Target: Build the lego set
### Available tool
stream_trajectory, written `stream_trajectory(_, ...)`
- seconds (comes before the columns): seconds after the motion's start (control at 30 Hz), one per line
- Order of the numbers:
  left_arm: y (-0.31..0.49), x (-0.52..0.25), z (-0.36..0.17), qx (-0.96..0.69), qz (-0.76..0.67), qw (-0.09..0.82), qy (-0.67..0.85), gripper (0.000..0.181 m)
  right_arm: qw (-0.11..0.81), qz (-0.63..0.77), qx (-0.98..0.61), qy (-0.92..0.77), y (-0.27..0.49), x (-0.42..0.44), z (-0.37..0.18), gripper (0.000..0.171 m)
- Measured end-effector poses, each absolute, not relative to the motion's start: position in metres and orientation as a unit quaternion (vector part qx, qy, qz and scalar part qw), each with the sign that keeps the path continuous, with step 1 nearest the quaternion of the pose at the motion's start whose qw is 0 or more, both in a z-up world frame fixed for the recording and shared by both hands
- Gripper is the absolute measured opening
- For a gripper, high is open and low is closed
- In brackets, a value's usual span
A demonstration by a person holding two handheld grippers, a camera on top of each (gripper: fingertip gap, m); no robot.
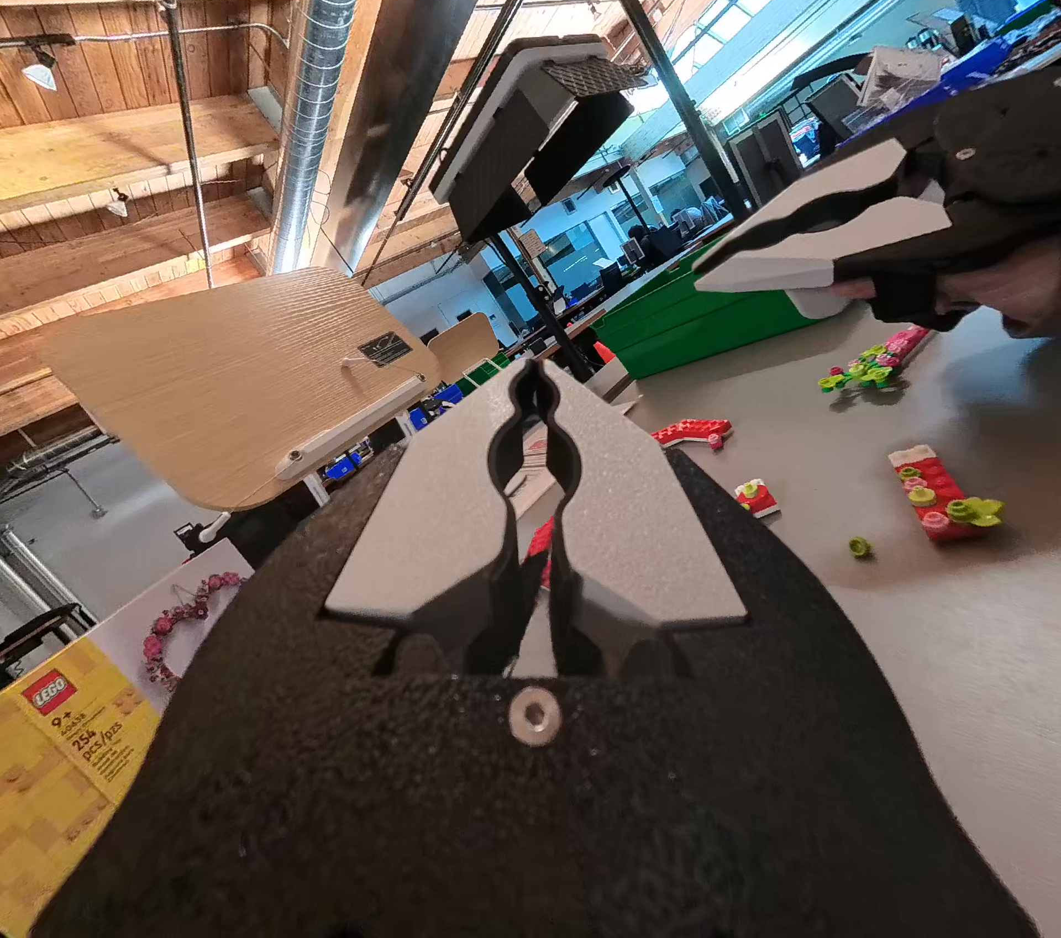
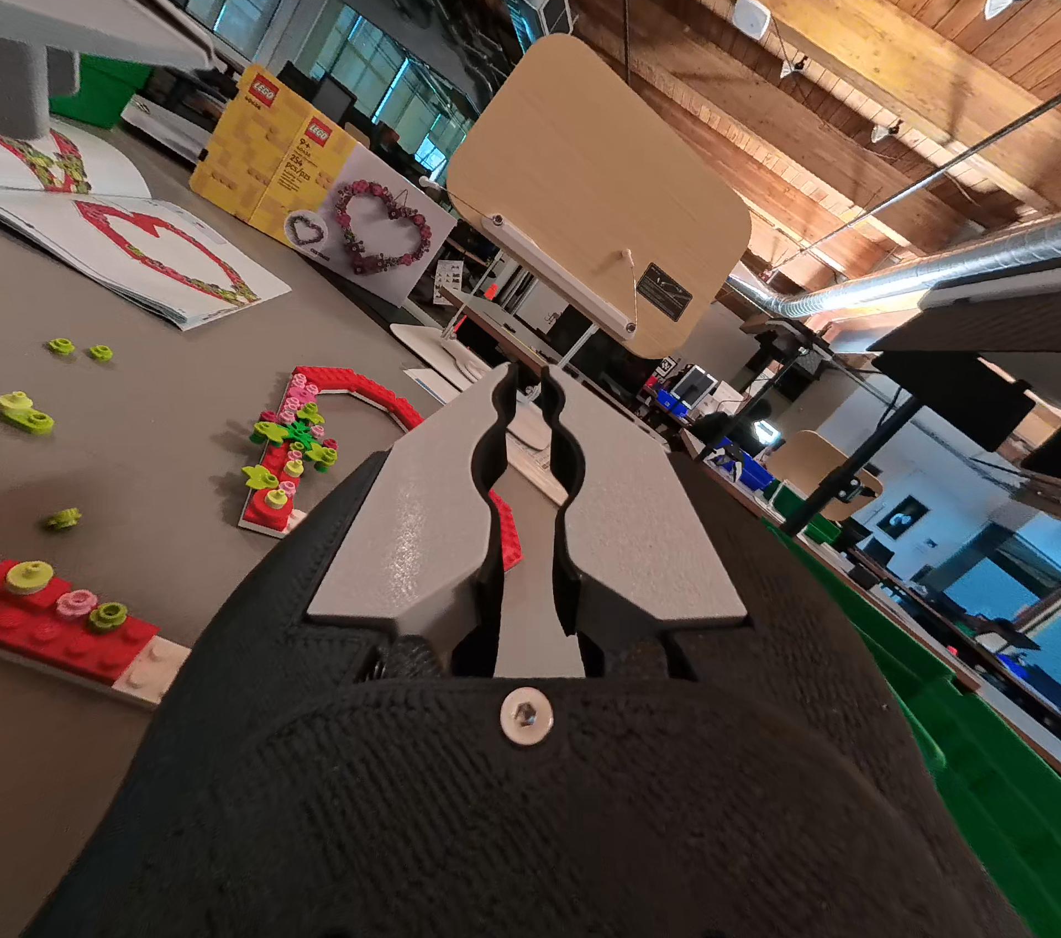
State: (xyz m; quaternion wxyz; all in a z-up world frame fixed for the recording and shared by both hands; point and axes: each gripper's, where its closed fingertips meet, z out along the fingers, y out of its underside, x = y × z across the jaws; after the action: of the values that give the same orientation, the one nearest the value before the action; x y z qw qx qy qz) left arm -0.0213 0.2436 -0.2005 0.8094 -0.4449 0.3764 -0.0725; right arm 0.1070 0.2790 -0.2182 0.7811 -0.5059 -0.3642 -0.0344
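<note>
Red brick pieces dotted with pink and lime flower studs lie scattered across a grey table (image 2: 172, 451) as a flower-heart building set sits partly assembled. The left gripper (image 1: 537, 371) is tilted up off the table, its fingers drawn nearly together with only a thin gap at the tips and nothing between them; the right gripper (image 2: 527, 374) is likewise raised, its fingers a little apart and empty. Neither touches a piece, which suggests a pause between placements. A curved red frame (image 2: 367, 397) with a flower-covered arm (image 2: 290, 451) lies just ahead of the right gripper, while a shorter red strip (image 2: 63, 623) with three studs rests nearer its left. Loose lime studs (image 2: 80, 349) wait well apart from both, probably laid out for easy picking. An open instruction booklet (image 2: 143, 256) lies flat beyond the pieces, seemingly kept in sight as a guide, and the yellow set box (image 2: 287, 176), which carries a brand logo and printed text, stands upright behind it showing a picture of the finished heart. A wooden board on a stand (image 2: 597, 199) bears a small black label, and a green bin (image 1: 689, 325) sits at the table's far edge.
</note>
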Motion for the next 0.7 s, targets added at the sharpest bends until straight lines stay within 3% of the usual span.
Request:
stream_trajectory(0.37, 0.212, -0.027, -0.172, -0.454, -0.023, 0.779, 0.432, 0.000, 0.785, -0.019, -0.522, -0.333, 0.289, 0.121, -0.217, 0.006)
stream_trajectory(0.6, 0.179, -0.149, -0.071, -0.539, -0.032, 0.796, 0.273, 0.001, 0.795, 0.018, -0.520, -0.312, 0.293, 0.125, -0.210, 0.006)
stream_trajectory(0.7, 0.190, -0.221, -0.045, -0.609, -0.038, 0.773, 0.175, 0.013, 0.795, 0.023, -0.520, -0.311, 0.294, 0.125, -0.210, 0.007)
